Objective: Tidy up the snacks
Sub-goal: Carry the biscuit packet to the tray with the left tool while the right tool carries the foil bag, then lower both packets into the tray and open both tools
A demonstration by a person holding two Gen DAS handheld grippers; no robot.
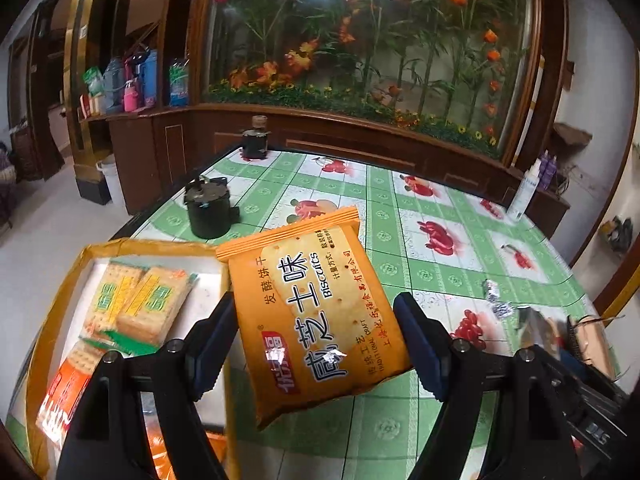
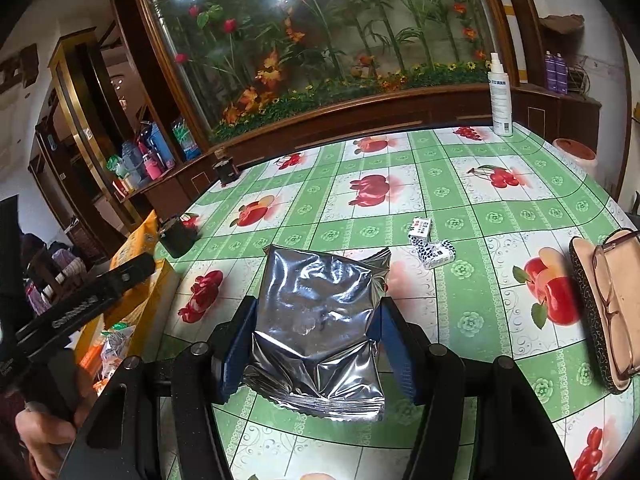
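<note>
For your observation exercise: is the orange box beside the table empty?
No: the orange box already holds several cracker packets, seen in the left wrist view.

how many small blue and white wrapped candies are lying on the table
2. One small candy lies just beyond the silver packet, the other candy right beside it, nearer the camera and touching or nearly so. Others may be hidden behind the packet.

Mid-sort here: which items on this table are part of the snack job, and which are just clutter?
Job: orange biscuit packet in left gripper; silver packet in right gripper; snack box; small candies.

Clutter: spray bottle; glasses case; black pots.
</note>
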